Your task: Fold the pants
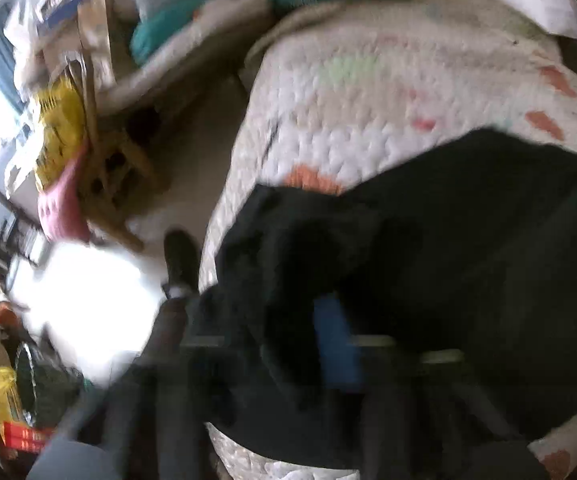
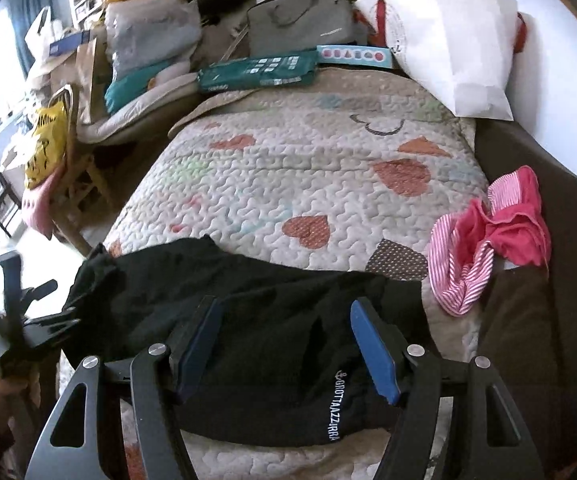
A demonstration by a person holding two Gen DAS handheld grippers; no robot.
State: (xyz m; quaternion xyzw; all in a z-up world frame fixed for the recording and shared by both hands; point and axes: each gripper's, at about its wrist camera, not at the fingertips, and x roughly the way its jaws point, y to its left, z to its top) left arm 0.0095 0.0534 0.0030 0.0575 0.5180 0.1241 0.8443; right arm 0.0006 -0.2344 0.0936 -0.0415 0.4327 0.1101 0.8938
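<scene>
Black pants (image 2: 256,320) lie across the near end of a quilted bed cover (image 2: 308,176), with white lettering near the front edge. My right gripper (image 2: 288,344) is open, its blue pads (image 2: 372,352) spread over the pants, holding nothing. The left gripper (image 2: 28,320) shows at the far left of the right wrist view, by the pants' left end. In the blurred left wrist view the black pants (image 1: 448,260) cover the lower frame and drape over my left gripper (image 1: 328,340); one blue pad (image 1: 336,344) shows with cloth against it, and the other finger is hidden.
A pink and striped garment (image 2: 488,236) lies at the bed's right side. A white pillow (image 2: 448,40), a teal pack (image 2: 256,72) and piled bags sit at the bed's far end. A yellow bag (image 2: 46,148) hangs on a chair at left.
</scene>
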